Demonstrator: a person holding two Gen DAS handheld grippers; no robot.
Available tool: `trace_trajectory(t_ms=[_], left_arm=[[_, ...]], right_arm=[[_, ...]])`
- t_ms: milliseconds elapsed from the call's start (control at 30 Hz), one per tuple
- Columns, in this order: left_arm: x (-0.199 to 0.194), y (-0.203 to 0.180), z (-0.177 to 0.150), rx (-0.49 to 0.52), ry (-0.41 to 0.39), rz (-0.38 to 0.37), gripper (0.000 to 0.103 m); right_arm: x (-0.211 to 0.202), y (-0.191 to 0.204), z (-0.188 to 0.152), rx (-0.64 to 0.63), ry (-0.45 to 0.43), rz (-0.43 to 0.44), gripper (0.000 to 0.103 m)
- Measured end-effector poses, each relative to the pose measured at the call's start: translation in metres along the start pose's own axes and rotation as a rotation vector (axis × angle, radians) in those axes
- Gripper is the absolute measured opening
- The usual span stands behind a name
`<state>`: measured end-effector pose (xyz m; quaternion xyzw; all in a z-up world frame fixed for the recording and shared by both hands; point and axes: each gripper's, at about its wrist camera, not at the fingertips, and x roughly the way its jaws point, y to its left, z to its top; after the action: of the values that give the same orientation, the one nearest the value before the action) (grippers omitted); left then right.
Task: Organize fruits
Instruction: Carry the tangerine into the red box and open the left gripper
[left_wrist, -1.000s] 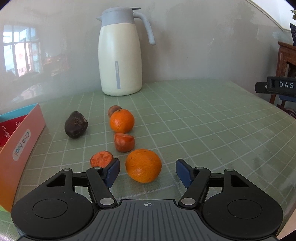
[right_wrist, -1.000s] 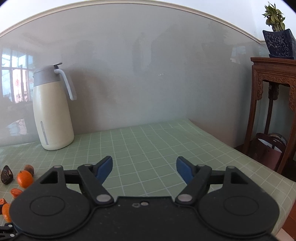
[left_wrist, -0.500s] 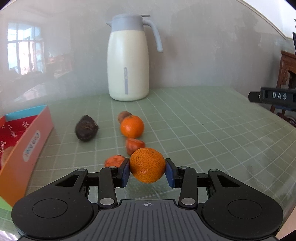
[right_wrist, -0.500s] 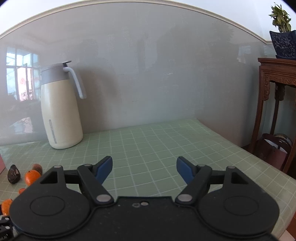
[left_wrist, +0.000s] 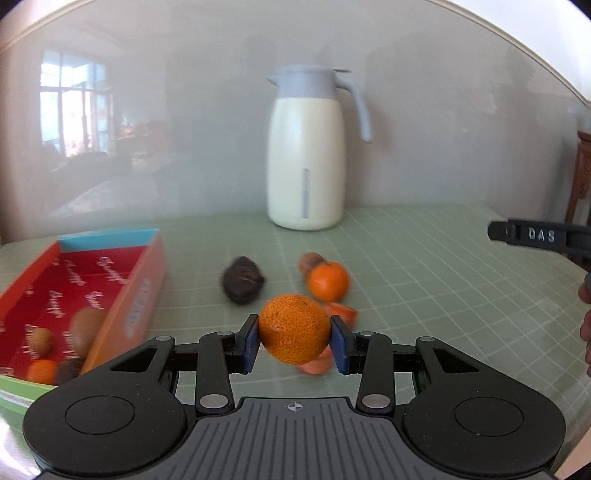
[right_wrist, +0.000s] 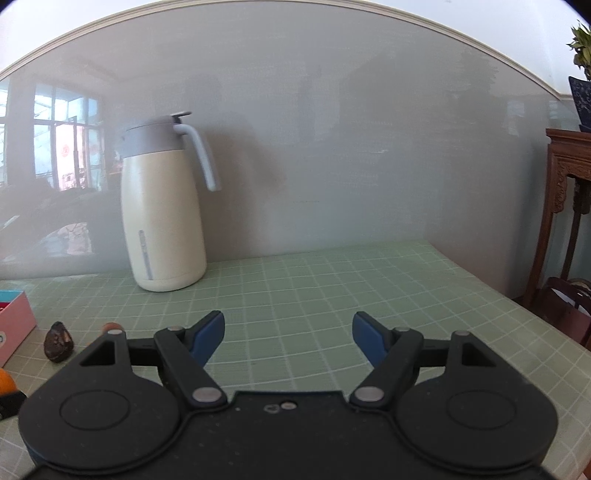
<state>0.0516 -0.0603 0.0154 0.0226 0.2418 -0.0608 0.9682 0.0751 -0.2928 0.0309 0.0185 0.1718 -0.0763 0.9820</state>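
My left gripper (left_wrist: 294, 341) is shut on a large orange (left_wrist: 294, 328), held above the green checked table (left_wrist: 424, 280). Behind it lie a smaller orange (left_wrist: 328, 280), a brown fruit (left_wrist: 309, 260), a dark wrinkled fruit (left_wrist: 242, 280) and two reddish-orange pieces (left_wrist: 343, 312). An open red box (left_wrist: 144, 280) with an orange side stands at the left, holding several fruits, among them a kiwi (left_wrist: 86, 326) and a small orange (left_wrist: 41, 371). In the right wrist view my right gripper (right_wrist: 288, 332) stands open over bare table with nothing between its pads. The dark fruit (right_wrist: 57, 341) shows at that view's left edge.
A cream thermos jug (left_wrist: 306, 155) with a grey lid stands at the back against the glossy wall. The other gripper's black tip (left_wrist: 535, 236) and a hand (left_wrist: 585, 325) show at the right. A carved wooden stand (right_wrist: 565, 206) is beyond the table's right edge.
The left gripper closed on the large orange, lifted it and swung left, bringing the red box into view. The right gripper moved left too and stayed open.
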Motion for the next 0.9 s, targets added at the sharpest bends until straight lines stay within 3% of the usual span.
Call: trace_trajectory(t_ms=[533,900], left_arm=[[-0.020,0.080,0.000,-0.086,-0.032,0.141,0.040],[-0.020,0.149,-0.010,-0.207,-0.017,0.249,0.040]], right_arm=[[0.000,0.053,0.001,-0.039,0.003,0.085,0.076],[0.000,0.082,-0.001,-0.065,0.010,0.130,0.076]])
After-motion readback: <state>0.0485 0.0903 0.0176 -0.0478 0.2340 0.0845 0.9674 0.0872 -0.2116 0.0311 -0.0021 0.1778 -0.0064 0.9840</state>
